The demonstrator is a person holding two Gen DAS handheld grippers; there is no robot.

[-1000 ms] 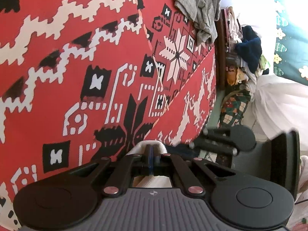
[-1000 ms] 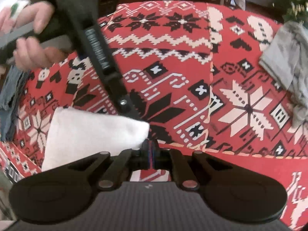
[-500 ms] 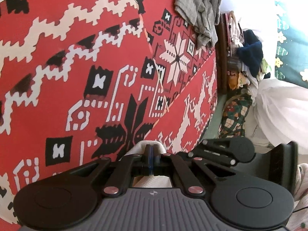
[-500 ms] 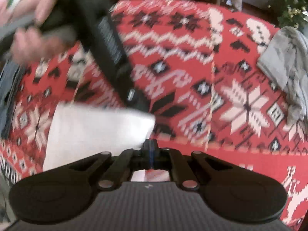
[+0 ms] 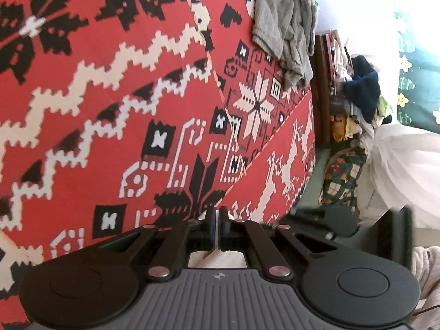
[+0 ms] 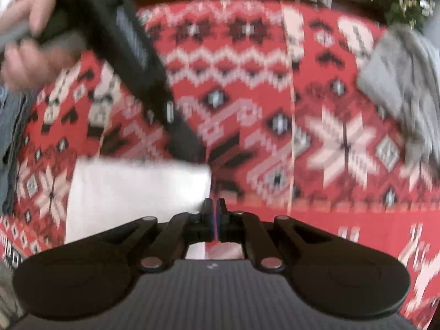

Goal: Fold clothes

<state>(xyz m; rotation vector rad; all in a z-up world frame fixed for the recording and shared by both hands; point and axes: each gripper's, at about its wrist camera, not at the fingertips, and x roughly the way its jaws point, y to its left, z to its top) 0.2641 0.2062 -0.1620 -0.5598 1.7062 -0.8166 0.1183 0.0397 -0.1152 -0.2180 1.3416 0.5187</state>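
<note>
I am in a lived-in home: a red, white and black patterned woven cover (image 5: pixel 115 104) spreads before me, a crumpled grey garment (image 5: pixel 286 27) lies on it, and heaped clothes (image 5: pixel 360 93) crowd a dark wooden shelf (image 5: pixel 321 88) beyond.

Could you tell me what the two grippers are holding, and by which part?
Both left gripper and right gripper pinch the white cloth, apparently at its near edge or corners; the exact spots are hidden.

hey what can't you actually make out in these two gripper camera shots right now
- White cloth, right wrist view: motion blur hides its folds; its near edge sits behind the right gripper.
- White cloth, left wrist view: only a sliver shows behind the left gripper.
- Gray garment, right wrist view: blurred, type unclear.
- Hand, right wrist view: blurred, cut by the frame edge.
</note>
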